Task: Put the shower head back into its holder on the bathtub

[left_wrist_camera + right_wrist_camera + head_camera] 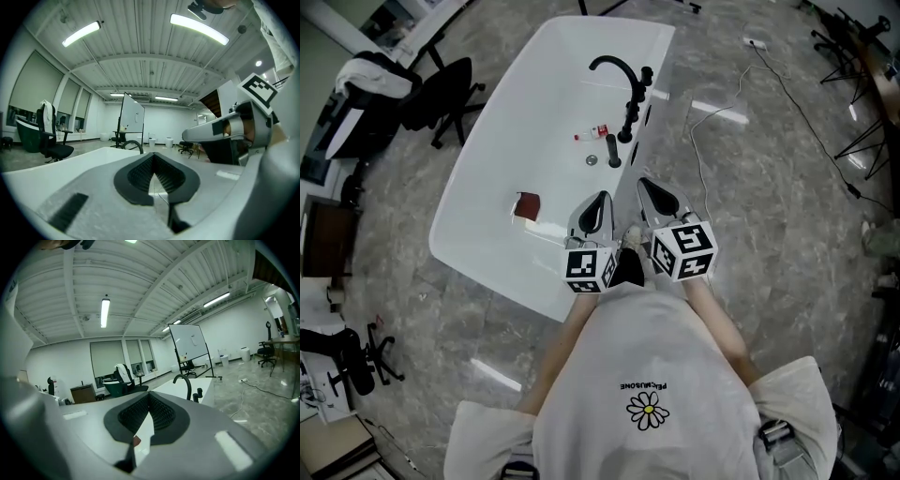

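Observation:
The white bathtub (478,187) lies ahead of me with a black arched faucet (617,67) at its far end. On its right rim stand black upright fittings (628,120) and a short black post (613,150); I cannot tell which is the shower head. My left gripper (602,199) and right gripper (652,187) hover side by side over the tub's near right rim, both shut and empty, well short of the fittings. The faucet (183,381) shows beyond the right gripper (149,404) in its own view. The left gripper (153,165) points level, with the faucet's arc (134,145) beyond it.
In the tub lie a small red-labelled bottle (592,135), a drain (592,160) and a dark red item (527,204). Black office chairs (441,94) stand to the left. A cable (703,159) runs over the floor to the right, with stands (853,112) beyond.

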`<state>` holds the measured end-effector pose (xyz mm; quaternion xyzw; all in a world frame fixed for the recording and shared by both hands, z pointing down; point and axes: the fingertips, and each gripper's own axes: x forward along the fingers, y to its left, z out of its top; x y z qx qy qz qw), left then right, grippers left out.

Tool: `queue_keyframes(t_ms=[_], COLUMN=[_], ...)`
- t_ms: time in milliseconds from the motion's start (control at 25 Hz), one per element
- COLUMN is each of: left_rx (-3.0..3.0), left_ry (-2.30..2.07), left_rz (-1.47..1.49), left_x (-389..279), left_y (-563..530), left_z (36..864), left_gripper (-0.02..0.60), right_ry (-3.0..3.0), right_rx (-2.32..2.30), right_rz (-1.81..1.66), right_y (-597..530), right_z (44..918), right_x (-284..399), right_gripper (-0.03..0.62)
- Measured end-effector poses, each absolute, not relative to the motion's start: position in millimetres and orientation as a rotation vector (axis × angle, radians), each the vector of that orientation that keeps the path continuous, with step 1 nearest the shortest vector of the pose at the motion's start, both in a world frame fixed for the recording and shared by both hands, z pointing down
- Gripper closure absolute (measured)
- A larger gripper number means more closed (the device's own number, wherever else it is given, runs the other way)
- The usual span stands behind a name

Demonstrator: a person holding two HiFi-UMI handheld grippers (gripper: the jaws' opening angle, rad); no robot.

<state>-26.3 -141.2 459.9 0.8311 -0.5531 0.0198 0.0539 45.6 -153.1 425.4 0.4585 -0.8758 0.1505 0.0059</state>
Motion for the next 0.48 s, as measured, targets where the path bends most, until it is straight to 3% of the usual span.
queue_keyframes(t_ms=[480], left_rx=[2.549], left_ry=[-1.666], left_rz=[0.128], left_x=[-26], left_y=[-113], left_z=[470], left_gripper=[0.581], right_ry=[-2.765], right_rx=[1.437], right_rz=[0.446], right_y=[-132], right_z=[420], right_x=[42], right_gripper=[0.587])
